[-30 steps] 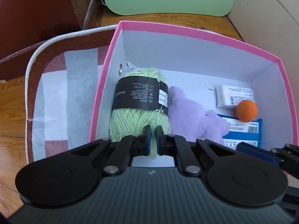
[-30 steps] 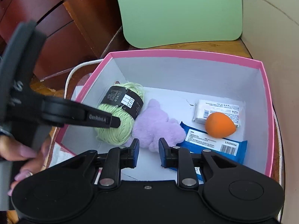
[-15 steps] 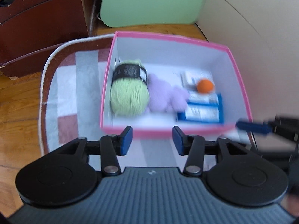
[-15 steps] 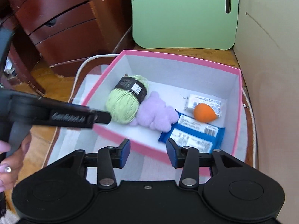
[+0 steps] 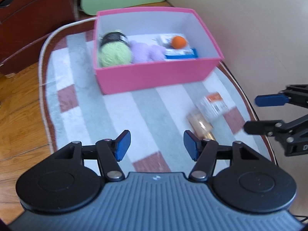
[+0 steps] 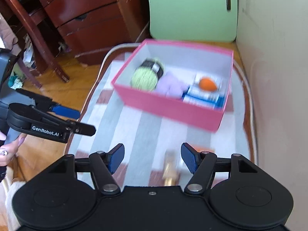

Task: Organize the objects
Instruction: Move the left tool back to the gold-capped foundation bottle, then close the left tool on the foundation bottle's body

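Observation:
A pink box (image 5: 154,76) (image 6: 169,107) stands on a striped rug (image 5: 134,111). It holds a green yarn ball (image 5: 114,54) (image 6: 143,77), a purple plush (image 5: 144,53) (image 6: 171,86), an orange ball (image 5: 179,42) (image 6: 207,83) and blue packets (image 5: 181,53) (image 6: 204,97). A blurred bottle with a gold cap (image 5: 207,116) (image 6: 169,170) lies on the rug in front of the box. My left gripper (image 5: 156,147) is open and empty above the rug. My right gripper (image 6: 151,158) is open and empty just above the bottle.
A dark wooden drawer chest (image 6: 77,19) stands at the back left on a wood floor (image 5: 17,100). A green panel (image 6: 192,9) leans behind the box. A beige wall (image 5: 259,28) runs along the right.
Both grippers have pulled back out of the box and opened wide. The yarn ball stays in the box. The bottle on the rug has come into view.

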Demonstrator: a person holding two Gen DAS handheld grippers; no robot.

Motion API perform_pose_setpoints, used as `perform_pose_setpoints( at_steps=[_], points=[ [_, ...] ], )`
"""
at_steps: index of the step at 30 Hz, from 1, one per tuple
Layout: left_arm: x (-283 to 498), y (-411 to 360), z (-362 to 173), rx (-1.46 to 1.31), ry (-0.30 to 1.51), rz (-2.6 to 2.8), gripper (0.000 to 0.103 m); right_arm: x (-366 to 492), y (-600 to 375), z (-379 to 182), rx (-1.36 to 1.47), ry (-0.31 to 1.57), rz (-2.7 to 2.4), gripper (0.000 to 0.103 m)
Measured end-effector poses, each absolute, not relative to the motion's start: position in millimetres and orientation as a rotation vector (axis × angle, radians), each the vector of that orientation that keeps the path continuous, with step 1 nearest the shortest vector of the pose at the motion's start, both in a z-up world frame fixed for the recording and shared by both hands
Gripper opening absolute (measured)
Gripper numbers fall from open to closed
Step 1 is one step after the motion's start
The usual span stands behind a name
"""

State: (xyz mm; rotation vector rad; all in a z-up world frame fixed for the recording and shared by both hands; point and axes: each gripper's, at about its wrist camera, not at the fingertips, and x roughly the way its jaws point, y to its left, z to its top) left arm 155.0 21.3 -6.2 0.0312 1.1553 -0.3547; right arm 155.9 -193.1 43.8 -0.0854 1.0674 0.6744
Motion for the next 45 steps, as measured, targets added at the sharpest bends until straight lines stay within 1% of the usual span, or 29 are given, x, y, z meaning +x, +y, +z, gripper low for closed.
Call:
perform_pose_setpoints(
  at_steps=[4,8,14,16,17,18,23,25,26,27,30,32,33,34,36,41,45],
  points=[
    [140,10,-32,0.033,1.144,-0.407,0.06,133,-197,27,-0.114,1.096,0.696,0.07],
    [138,5,-58,-0.031,1.117,-0.445,0.06,120,-196,0,-0.127,1.115,0.711,0.07],
    [142,-14,-89,-0.077,1.125,-0.491,0.06,121,-188,-46,-0.212,1.075,0.662,0.069],
    [146,-19,-100,-0.136,1.135,-0.506,0.06,127,-189,-59,-0.173,1.071,0.642,0.069],
    [148,-21,-106,-0.164,1.131,-0.504,0.06,130,-190,-66,-0.143,1.078,0.636,0.067],
    [149,-23,-111,-0.183,1.134,-0.502,0.058,132,-190,-72,-0.131,1.082,0.636,0.063],
    [154,-25,-131,-0.262,1.115,-0.501,0.057,135,-180,-96,-0.208,1.048,0.598,0.062],
    [156,-24,-138,-0.289,1.11,-0.503,0.054,137,-176,-103,-0.232,1.046,0.588,0.059],
    [157,-24,-141,-0.301,1.11,-0.506,0.054,138,-174,-106,-0.242,1.047,0.583,0.054],
    [158,-24,-144,-0.313,1.112,-0.509,0.053,140,-171,-110,-0.25,1.046,0.579,0.052],
    [160,-23,-152,-0.347,1.116,-0.522,0.047,147,-163,-121,-0.28,1.058,0.553,0.051],
    [160,-21,-157,-0.375,1.122,-0.522,0.046,148,-159,-121,-0.285,1.036,0.542,0.051],
    [160,-18,-159,-0.405,1.124,-0.527,0.042,150,-157,-122,-0.288,1.037,0.535,0.052],
    [160,-16,-160,-0.439,1.13,-0.538,0.035,150,-156,-122,-0.292,1.035,0.533,0.051],
    [161,-14,-163,-0.492,1.146,-0.55,0.026,147,-155,-121,-0.316,1.018,0.549,0.044],
    [158,-10,-161,-0.474,1.149,-0.522,0.021,143,-150,-120,-0.318,1.018,0.542,0.044],
    [156,4,-163,-0.531,1.175,-0.492,0.022,141,-152,-119,-0.192,1.081,0.562,0.043]
  ],
)
